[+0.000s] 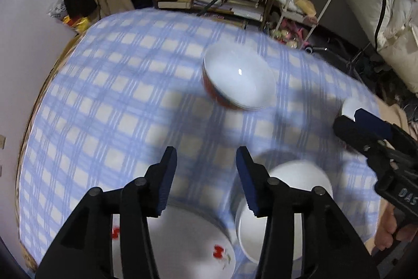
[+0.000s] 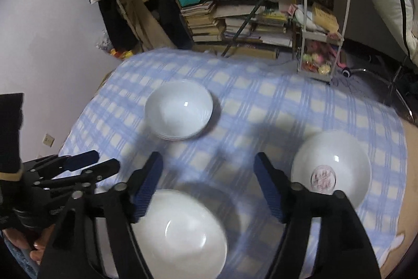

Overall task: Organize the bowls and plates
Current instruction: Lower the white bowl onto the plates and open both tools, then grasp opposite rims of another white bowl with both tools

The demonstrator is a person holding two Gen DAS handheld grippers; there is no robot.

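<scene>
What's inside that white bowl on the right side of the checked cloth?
The bowl holds no food; a round pinkish printed emblem marks its bottom. The right claw's finger covers part of its near rim.

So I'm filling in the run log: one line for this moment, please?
left tool: open, empty | right tool: open, empty | stacked bowls: mid-table | white bowl: below right tool | stamped bowl: right side

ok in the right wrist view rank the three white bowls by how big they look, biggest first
1. near plain bowl, though it sits closest to the camera
2. bowl with the pink mark
3. far stack of bowls

True sizes are unsure.
</scene>
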